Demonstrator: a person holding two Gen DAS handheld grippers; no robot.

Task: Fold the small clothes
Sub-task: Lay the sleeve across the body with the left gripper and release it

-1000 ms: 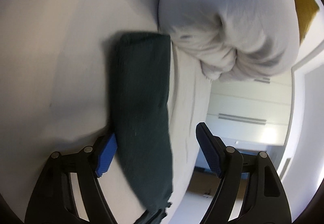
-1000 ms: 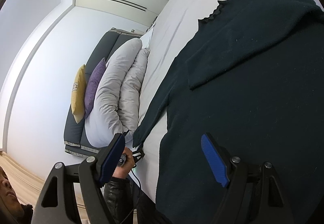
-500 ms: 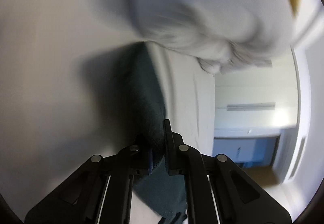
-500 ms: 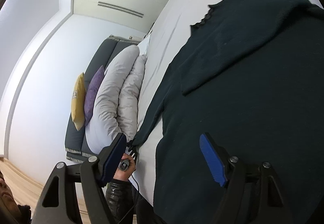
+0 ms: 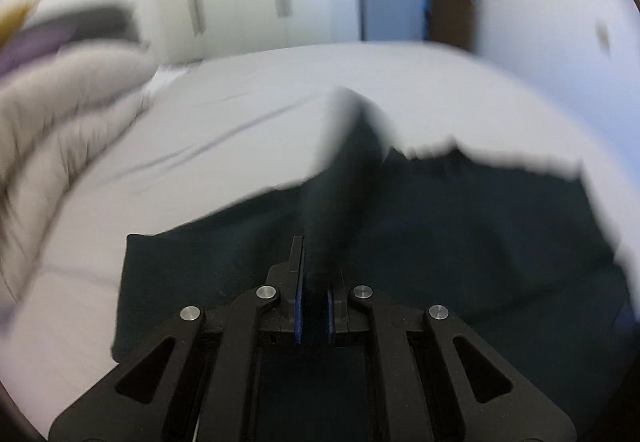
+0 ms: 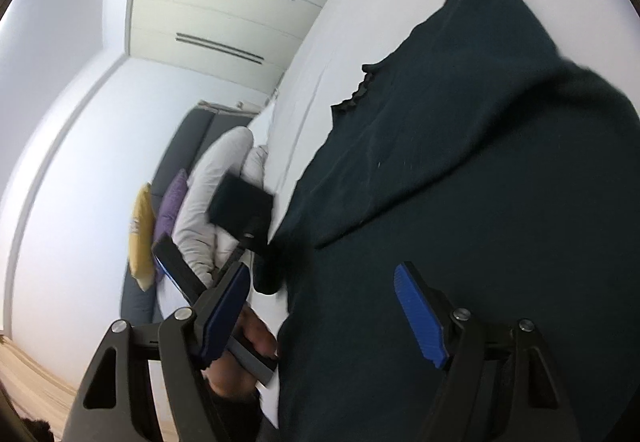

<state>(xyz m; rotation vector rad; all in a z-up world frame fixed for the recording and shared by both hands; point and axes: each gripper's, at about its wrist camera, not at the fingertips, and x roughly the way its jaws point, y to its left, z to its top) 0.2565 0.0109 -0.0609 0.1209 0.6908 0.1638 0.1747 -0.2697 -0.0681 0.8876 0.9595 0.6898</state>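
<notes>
left claw (image 5: pixel 312 306) clamped on sweater (image 5: pixel 460 226) sleeve | right claw (image 6: pixel 320 318) apart over sweater

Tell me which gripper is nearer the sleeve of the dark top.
Left. The left gripper has its jaws shut on the sleeve, lifting it over the dark top. The right gripper hangs open above the top's body, off the sleeve.

The sweater (image 6: pixel 500 202) is a very dark blue-green with no pattern, and it lies on a plain white bed sheet (image 5: pixel 248 110). Beside the sheet are a pale grey duvet (image 6: pixel 208 202), a purple cushion (image 6: pixel 170 210) and a yellow cushion (image 6: pixel 141 238). The finger pads (image 6: pixel 418 316) are bright blue.
</notes>
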